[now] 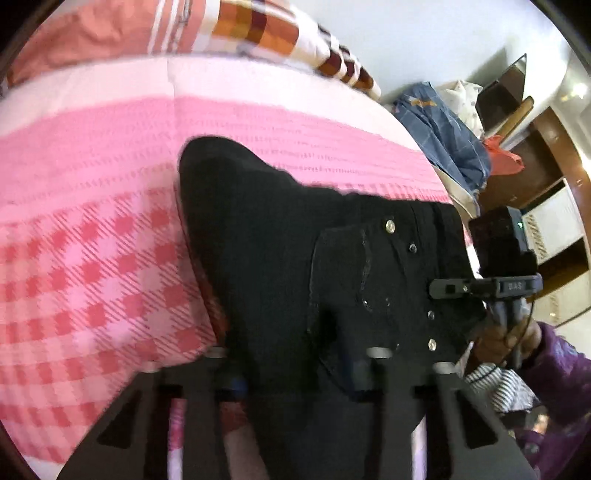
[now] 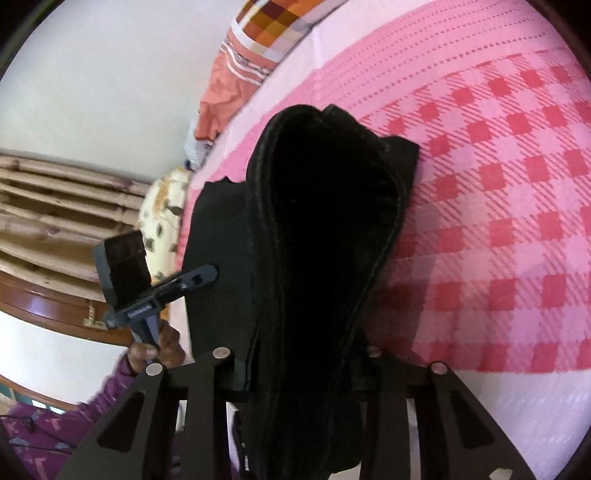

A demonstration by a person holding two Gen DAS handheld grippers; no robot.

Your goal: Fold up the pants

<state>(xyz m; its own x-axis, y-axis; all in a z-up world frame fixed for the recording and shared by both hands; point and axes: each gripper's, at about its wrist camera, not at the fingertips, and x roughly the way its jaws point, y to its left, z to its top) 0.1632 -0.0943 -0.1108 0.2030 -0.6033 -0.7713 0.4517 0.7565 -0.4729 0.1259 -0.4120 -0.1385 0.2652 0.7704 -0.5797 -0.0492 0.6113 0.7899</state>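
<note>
Black pants (image 1: pixel 295 240) with silver rivets hang folded over a pink checked bedspread (image 1: pixel 92 258). My left gripper (image 1: pixel 299 369) is shut on the pants' top edge near the rivets; its fingertips are buried in the cloth. It also shows in the right wrist view (image 2: pixel 207 275), gripping the left edge. My right gripper (image 2: pixel 303 369) is shut on the pants (image 2: pixel 325 221), which drape in a long loop away from the camera. It also shows in the left wrist view (image 1: pixel 439 288) at the pants' right edge.
Patterned pillows (image 1: pixel 258 26) lie at the head of the bed. A blue cloth pile (image 1: pixel 439 125) and wooden furniture (image 1: pixel 535 166) stand right of the bed. A floral pillow (image 2: pixel 162 210) and curtains (image 2: pixel 55 206) lie left in the right wrist view.
</note>
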